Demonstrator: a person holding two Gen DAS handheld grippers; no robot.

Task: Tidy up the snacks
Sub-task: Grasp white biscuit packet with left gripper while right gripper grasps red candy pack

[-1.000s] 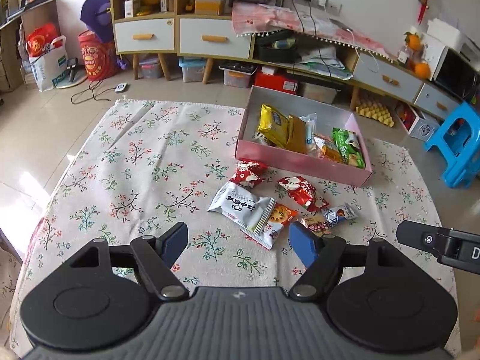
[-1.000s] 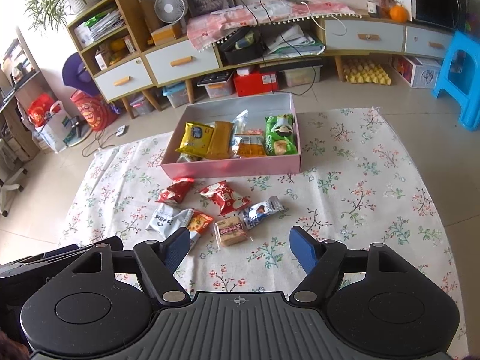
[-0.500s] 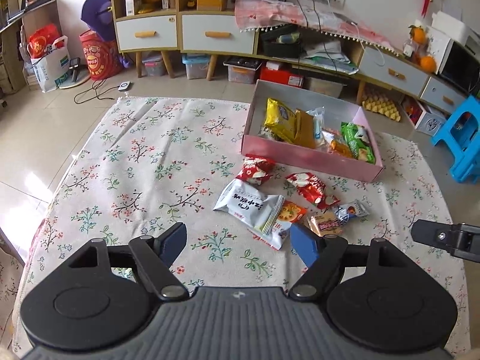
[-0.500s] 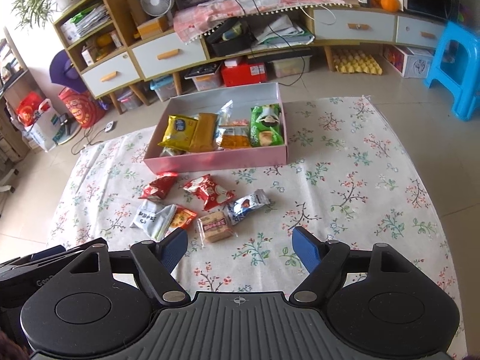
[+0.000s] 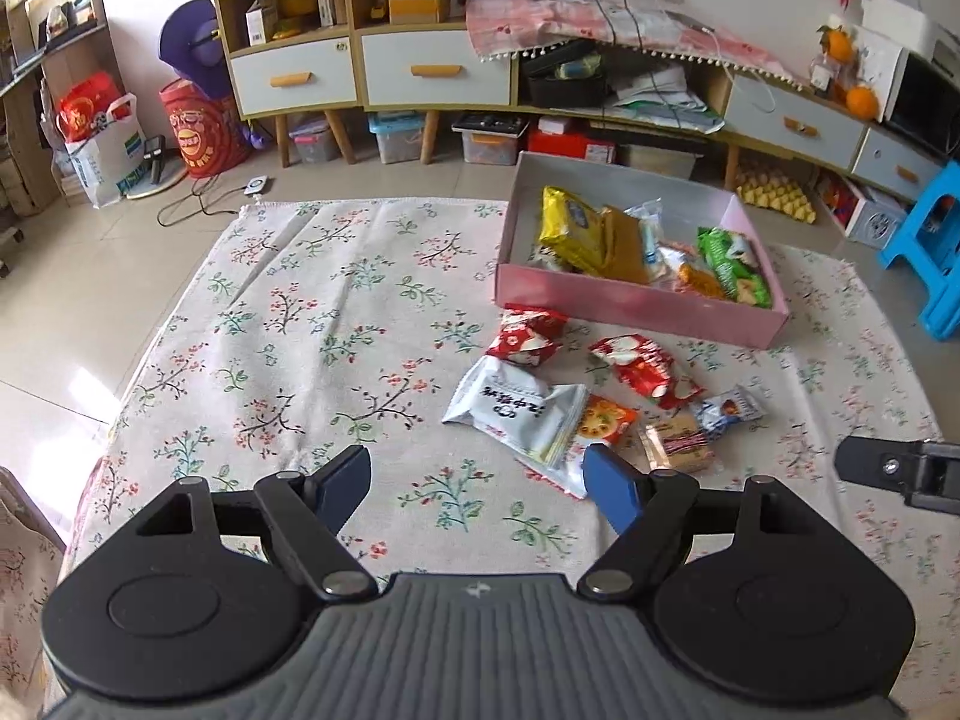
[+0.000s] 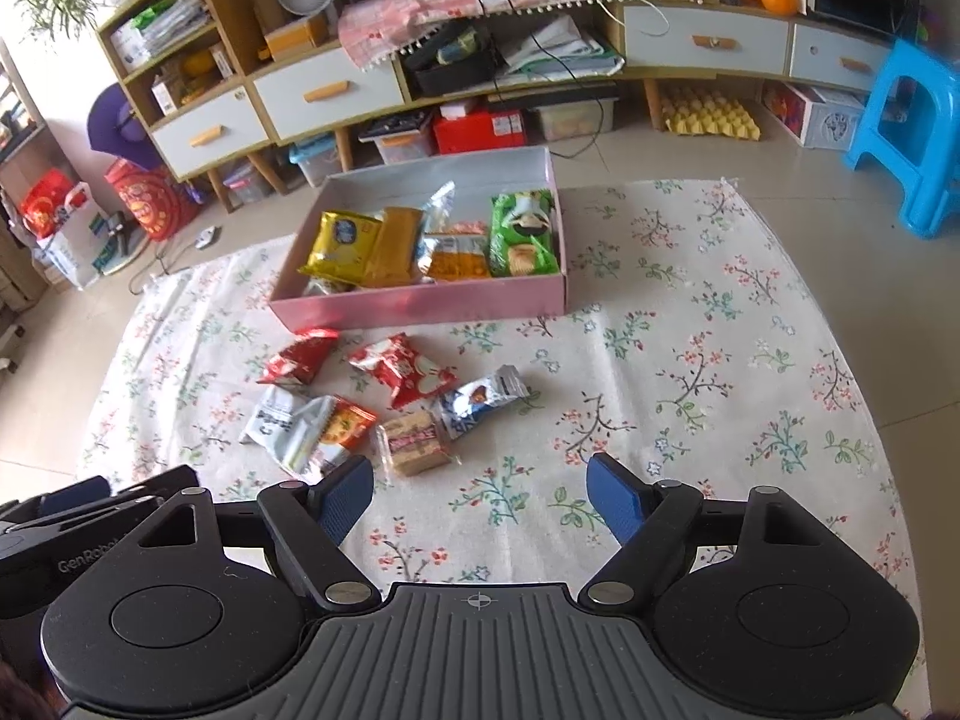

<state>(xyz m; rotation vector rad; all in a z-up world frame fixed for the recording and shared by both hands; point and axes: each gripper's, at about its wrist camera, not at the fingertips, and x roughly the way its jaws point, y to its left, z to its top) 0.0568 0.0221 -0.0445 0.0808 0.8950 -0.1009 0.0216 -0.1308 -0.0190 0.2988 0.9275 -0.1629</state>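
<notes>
A pink box (image 5: 636, 300) (image 6: 420, 307) holds several snack packs on a floral cloth. In front of it lie loose snacks: two red packs (image 5: 525, 336) (image 5: 645, 363), a white pack (image 5: 516, 411) (image 6: 282, 426), an orange-printed pack (image 5: 606, 420), a brown biscuit pack (image 6: 417, 441) (image 5: 678, 447) and a small blue-white pack (image 6: 480, 399) (image 5: 726, 411). My left gripper (image 5: 480, 483) is open and empty, just short of the white pack. My right gripper (image 6: 480, 495) is open and empty, near the biscuit pack.
The floral cloth (image 5: 300, 330) (image 6: 720, 360) covers a low table with tiled floor around it. Cabinets with drawers (image 6: 312, 96) and storage boxes stand behind. A blue stool (image 6: 912, 132) is at the far right.
Both grippers have moved a little closer to the loose snacks and the box. Both stay open and empty. The snacks have not moved.
</notes>
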